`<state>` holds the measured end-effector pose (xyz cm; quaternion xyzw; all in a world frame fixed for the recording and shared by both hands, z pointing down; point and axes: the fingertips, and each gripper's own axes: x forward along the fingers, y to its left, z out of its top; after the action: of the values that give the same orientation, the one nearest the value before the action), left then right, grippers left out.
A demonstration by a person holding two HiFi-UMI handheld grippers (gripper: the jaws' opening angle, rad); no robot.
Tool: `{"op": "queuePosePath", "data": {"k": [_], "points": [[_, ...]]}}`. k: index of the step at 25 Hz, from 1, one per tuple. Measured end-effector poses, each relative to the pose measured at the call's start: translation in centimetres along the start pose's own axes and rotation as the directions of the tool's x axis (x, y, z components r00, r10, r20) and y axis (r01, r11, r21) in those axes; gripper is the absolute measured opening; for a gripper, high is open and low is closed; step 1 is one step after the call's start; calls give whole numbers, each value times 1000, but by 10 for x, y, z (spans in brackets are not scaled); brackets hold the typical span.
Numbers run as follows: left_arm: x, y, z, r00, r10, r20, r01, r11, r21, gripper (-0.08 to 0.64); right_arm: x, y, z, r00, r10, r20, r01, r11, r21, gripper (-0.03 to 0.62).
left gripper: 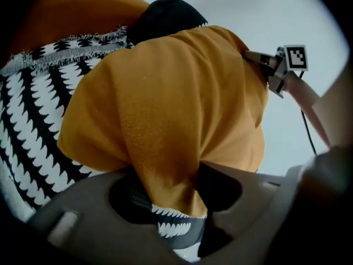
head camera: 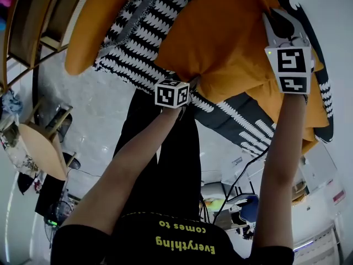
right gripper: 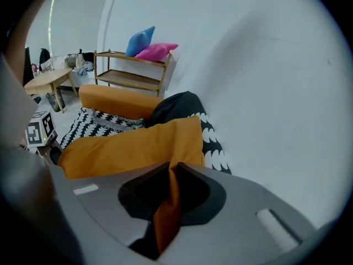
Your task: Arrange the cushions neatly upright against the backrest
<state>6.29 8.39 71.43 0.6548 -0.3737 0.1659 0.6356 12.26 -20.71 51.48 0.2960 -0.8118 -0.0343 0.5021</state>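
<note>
An orange cushion [head camera: 226, 37] hangs between both grippers over a sofa draped in black-and-white patterned fabric [head camera: 138, 26]. My left gripper [head camera: 191, 86] is shut on the cushion's lower left corner; in the left gripper view a bunched fold of the orange cushion [left gripper: 176, 104] fills the gap between the jaws [left gripper: 174, 195], with patterned fabric [left gripper: 27, 120] beneath. My right gripper [head camera: 274, 16] is shut on the cushion's far edge; the right gripper view shows a thin pinch of the orange cushion [right gripper: 132, 142] in its jaws [right gripper: 168, 175]. A black cushion [right gripper: 176, 106] lies behind, beside an orange bolster [right gripper: 116, 101].
A wooden shelf [right gripper: 129, 73] against the white wall carries a blue cushion [right gripper: 140, 40] and a pink cushion [right gripper: 157, 51]. A round wooden table [head camera: 41, 148] stands to the left on the pale floor. A black cable [head camera: 242, 170] trails by the person's legs.
</note>
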Motion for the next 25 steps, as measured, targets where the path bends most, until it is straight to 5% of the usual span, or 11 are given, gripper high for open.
{"op": "queuePosePath", "data": {"k": [9, 14, 19, 25], "points": [[-38, 9, 19, 997, 56, 44, -60, 994, 93, 130, -42, -1, 7, 990, -73, 124, 56, 990, 133, 25], [-86, 23, 61, 987, 115, 109, -139, 958, 250, 129, -84, -6, 12, 964, -138, 226, 67, 953, 295, 25], [-147, 24, 148, 958, 162, 236, -254, 861, 441, 127, -127, -16, 7, 919, -266, 291, 82, 851, 518, 23], [-199, 0, 250, 921, 124, 369, -350, 679, 645, 129, -149, -12, -13, 867, -416, 275, 90, 673, 734, 23]]}}
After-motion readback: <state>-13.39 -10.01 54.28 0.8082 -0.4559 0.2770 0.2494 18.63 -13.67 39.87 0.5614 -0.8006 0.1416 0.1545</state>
